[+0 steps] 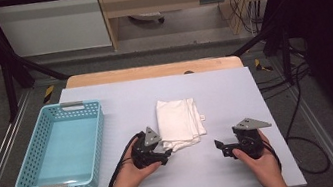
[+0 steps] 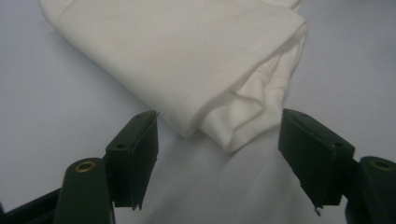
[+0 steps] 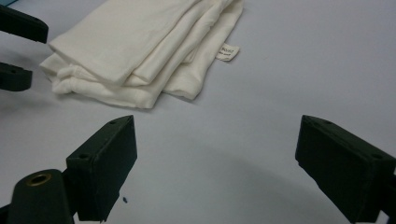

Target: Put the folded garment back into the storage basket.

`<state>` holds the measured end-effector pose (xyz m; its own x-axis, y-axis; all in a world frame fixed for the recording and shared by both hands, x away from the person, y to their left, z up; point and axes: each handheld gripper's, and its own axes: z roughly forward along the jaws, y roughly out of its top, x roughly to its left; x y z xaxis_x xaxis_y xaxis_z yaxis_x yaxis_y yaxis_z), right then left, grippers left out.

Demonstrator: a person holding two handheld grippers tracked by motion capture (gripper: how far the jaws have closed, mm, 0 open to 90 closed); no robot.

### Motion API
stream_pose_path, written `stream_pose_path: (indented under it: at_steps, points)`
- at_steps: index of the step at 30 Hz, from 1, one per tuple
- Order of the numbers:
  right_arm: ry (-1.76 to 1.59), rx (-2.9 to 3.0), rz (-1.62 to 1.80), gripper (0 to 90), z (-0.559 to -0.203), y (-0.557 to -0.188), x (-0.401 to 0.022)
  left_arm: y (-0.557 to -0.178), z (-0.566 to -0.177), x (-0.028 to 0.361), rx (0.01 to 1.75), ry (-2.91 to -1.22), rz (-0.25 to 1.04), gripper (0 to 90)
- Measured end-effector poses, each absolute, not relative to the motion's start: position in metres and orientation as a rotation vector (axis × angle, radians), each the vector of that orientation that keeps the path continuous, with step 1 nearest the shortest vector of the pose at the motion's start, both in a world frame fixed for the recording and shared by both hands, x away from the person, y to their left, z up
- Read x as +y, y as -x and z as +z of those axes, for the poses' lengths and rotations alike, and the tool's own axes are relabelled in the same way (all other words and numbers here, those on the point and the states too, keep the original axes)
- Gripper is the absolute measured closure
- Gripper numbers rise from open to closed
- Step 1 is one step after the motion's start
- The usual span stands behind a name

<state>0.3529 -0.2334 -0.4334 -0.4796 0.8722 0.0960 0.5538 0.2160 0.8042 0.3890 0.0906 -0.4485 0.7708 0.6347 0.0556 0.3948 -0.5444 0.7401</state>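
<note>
A folded white cloth [image 1: 179,122] lies in the middle of the pale lavender table cover [image 1: 227,89]. My left gripper [image 1: 166,150] sits low at the cloth's near-left corner. In the left gripper view that corner of the cloth [image 2: 187,60] lies between the jaws of my left gripper [image 2: 218,119], with a gap on each side, so the pads are off it and the gripper is open. My right gripper [image 1: 218,146] rests to the right of the cloth, open and empty [image 3: 215,123]. Ahead of its jaws lie the cloth [image 3: 140,46] with a small label [image 3: 228,51] and the left gripper [image 3: 18,51].
A light blue plastic basket [image 1: 96,135] with nothing in it stands at the left of the table. The wooden table edge [image 1: 151,70] shows beyond the cover. Black frame bars and cables run along the floor at the sides.
</note>
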Motion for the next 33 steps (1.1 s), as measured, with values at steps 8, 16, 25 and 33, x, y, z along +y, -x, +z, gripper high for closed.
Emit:
stream_pose_path:
  at_steps: [8, 16, 25, 33]
  points:
    - [-1.318, 2.124, 1.155, 13.6, -0.434, -0.352, -0.233, -0.395, -0.456, 0.085, 0.787, -2.188, 0.422, 46.7]
    - [-1.308, 2.133, 1.152, 13.7, -0.433, -0.351, -0.229, -0.403, -0.456, 0.088, 0.825, -2.146, 0.411, 72.4]
    - [-1.264, 2.172, 1.156, 13.7, -0.432, -0.348, -0.219, -0.402, -0.454, 0.093, 0.846, -2.146, 0.395, 84.1]
    - [-1.202, 2.251, 1.15, 13.6, -0.432, -0.341, -0.203, -0.39, -0.448, 0.115, 0.881, -2.154, 0.343, 84.1]
